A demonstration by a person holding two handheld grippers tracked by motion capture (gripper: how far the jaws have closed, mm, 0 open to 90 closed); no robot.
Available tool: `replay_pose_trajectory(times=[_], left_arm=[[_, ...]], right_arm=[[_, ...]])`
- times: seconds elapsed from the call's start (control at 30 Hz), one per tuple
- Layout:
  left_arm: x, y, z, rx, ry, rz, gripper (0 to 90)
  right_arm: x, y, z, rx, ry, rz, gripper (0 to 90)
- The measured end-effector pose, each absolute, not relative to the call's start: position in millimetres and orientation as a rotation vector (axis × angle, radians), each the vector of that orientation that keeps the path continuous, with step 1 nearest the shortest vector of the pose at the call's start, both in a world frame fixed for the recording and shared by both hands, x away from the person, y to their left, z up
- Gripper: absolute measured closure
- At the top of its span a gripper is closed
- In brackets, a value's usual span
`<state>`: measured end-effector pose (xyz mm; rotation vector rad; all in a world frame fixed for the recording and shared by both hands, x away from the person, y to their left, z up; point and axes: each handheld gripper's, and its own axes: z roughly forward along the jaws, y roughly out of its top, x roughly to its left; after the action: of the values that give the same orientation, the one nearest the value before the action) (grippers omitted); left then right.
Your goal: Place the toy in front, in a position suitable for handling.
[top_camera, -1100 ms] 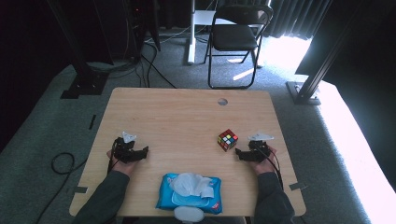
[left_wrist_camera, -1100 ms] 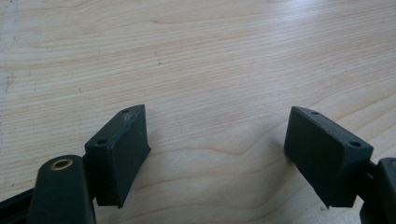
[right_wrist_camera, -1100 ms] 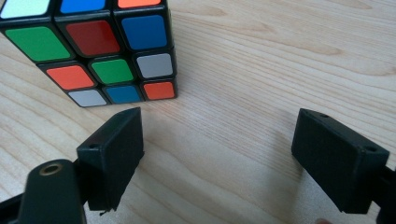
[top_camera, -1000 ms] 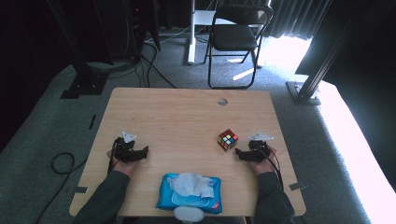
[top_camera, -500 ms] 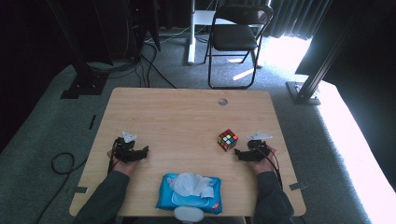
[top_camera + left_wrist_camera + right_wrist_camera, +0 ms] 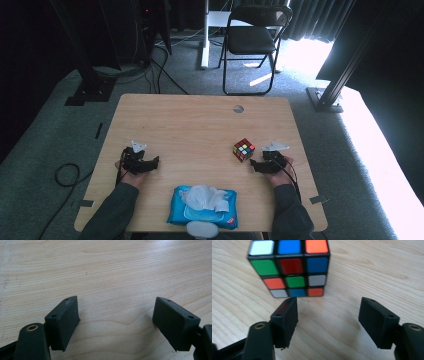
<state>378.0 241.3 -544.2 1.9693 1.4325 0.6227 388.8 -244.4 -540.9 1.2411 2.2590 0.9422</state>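
A scrambled colour cube (image 6: 243, 149) stands on the wooden table (image 6: 190, 120), right of the middle. My right gripper (image 6: 255, 165) lies just in front and to the right of it, pointing at it. In the right gripper view the cube (image 6: 289, 267) sits just beyond the jaw tips, nearer the left one. The right gripper (image 6: 328, 300) is open. Its jaws have just been closing, with only bare wood between them. My left gripper (image 6: 152, 162) rests on the table's left side, held in a hand. It stands open (image 6: 115, 300) over bare wood, with nothing between its jaws.
A blue pack of wet wipes (image 6: 202, 206), with a tissue pulled up, lies at the near edge between the forearms. A cable hole (image 6: 238, 108) sits near the far edge. A folding chair (image 6: 252, 40) stands beyond the table.
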Motion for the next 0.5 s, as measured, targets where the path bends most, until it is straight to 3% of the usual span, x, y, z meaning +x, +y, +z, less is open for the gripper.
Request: replay_pose_trajectory(times=[0.2, 0.5], left_arm=[[378.0, 241.2, -544.2, 1.968, 1.433, 0.623, 21.3], [378.0, 241.3, -544.2, 1.968, 1.433, 0.623, 21.2]], right_arm=[[385.1, -239.7, -536.3, 1.185, 2.284, 0.985, 31.9], [383.6, -231.3, -530.8, 1.119, 2.313, 1.055, 17.9]])
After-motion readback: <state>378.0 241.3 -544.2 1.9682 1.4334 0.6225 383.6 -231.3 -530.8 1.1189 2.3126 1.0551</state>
